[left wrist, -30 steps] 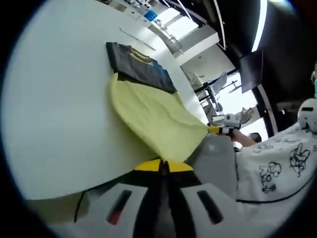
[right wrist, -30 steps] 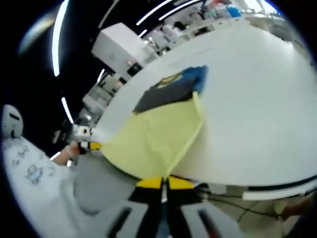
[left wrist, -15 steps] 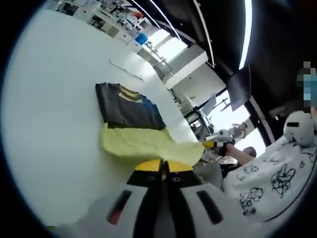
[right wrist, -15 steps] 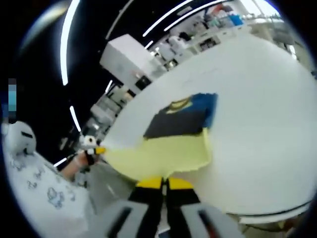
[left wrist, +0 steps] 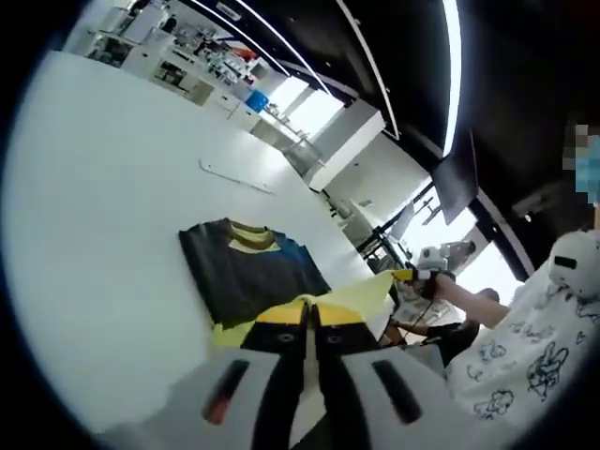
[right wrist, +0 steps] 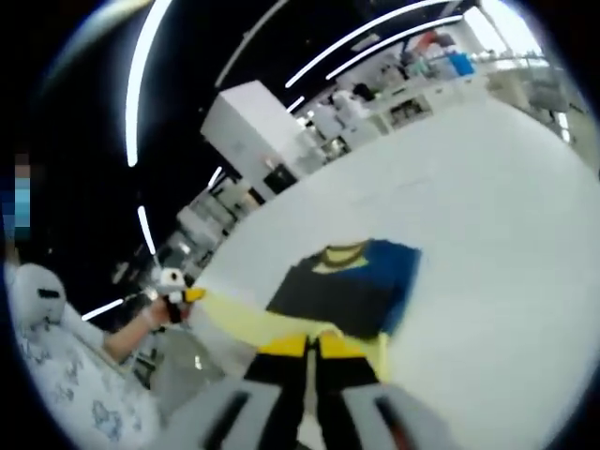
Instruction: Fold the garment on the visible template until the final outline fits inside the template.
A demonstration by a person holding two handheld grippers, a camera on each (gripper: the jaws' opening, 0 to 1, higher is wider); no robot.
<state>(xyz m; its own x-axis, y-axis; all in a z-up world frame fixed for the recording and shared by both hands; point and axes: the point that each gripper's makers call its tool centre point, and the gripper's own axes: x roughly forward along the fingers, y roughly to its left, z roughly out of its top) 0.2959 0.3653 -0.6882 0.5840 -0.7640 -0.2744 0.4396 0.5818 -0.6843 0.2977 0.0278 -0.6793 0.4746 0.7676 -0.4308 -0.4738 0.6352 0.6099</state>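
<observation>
- The white table (left wrist: 84,216) spreads wide under both views, with the garment (left wrist: 246,272) lying on it.
- The garment's far part is dark, with a yellow collar and a blue patch, flat on the table (right wrist: 487,244).
- Its near part is a yellow hem (right wrist: 246,321), lifted off the table and stretched between the two grippers.
- The left gripper (left wrist: 310,315) has its jaws pressed together on one corner of the hem.
- The right gripper (right wrist: 310,345) is clamped likewise on the other corner.
- A person's patterned sleeve (left wrist: 525,366) shows at the side.
</observation>
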